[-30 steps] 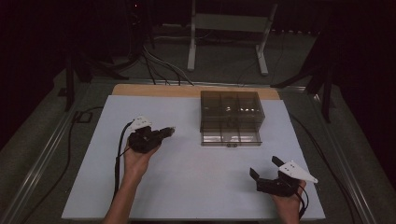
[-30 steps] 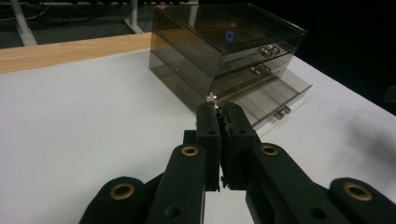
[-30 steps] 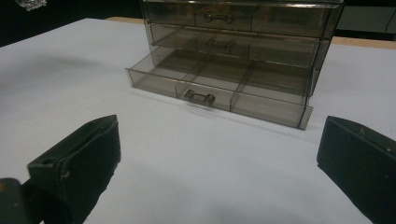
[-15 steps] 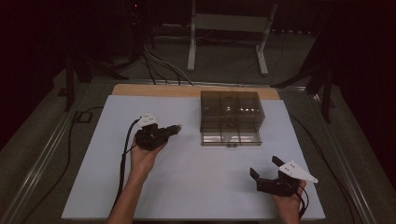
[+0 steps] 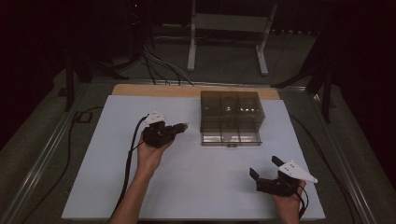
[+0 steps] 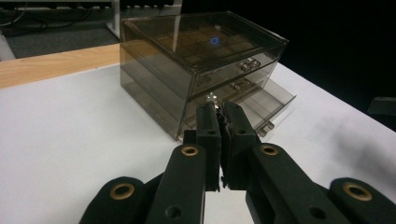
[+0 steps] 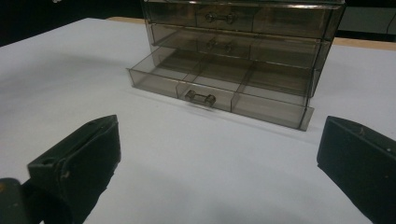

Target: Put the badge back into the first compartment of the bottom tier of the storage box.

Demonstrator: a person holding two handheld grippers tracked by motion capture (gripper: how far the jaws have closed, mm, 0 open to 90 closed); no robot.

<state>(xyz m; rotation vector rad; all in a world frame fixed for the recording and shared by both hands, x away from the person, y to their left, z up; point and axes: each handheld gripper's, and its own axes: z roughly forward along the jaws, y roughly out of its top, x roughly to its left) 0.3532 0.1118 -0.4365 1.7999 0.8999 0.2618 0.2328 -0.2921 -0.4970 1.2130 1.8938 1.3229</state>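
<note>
One drawer cabinet [image 5: 230, 116], three drawers, two grippers.

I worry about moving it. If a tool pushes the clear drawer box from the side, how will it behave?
The box looks like thin rigid plastic, so probably light and apt to slide on the smooth white table. Its bottom drawer is pulled out and may slide further or rattle.

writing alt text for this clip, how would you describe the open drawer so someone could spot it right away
On the white table, find the smoky transparent drawer cabinet at the far middle. Its bottom drawer is the one meant: split into compartments, with a small handle at its front centre. Unlike the two drawers above, which sit flush, it is pulled out toward the person.
</note>
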